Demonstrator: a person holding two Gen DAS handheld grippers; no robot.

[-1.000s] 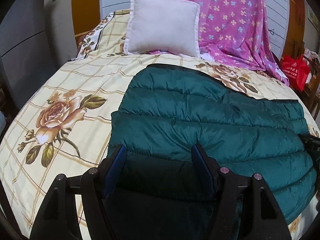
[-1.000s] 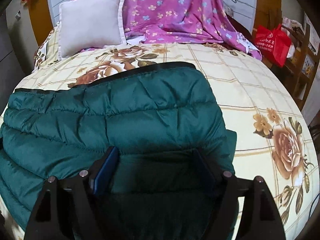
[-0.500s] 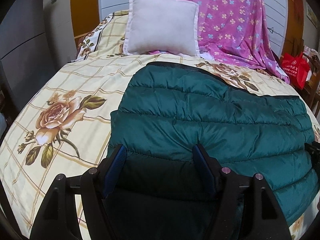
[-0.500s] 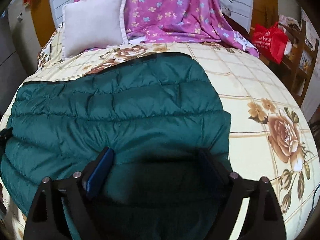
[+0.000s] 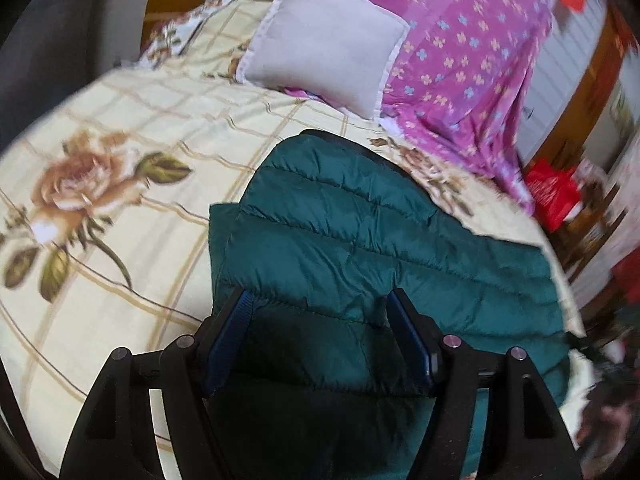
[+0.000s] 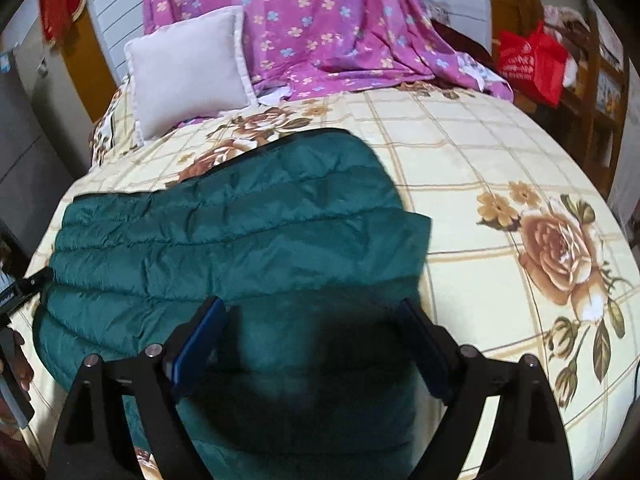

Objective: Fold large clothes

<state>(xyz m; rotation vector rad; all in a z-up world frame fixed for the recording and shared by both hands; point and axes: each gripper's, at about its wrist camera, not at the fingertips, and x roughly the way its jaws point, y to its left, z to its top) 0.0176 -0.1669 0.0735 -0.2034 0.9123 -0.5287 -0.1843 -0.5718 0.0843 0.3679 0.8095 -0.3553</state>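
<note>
Rose-print bedspread (image 5: 132,128) covers the bed. At its near edge lies the folded green puffer jacket (image 5: 360,232). Left gripper (image 5: 320,312) and right gripper (image 6: 312,316) hover over it, fingers spread and released, grasping nothing; the right's just widened.

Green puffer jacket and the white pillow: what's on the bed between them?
Only bare floral bedsheet lies between the green puffer jacket and the white pillow; the right wrist view shows it most sharply, the left wrist view agrees.
</note>
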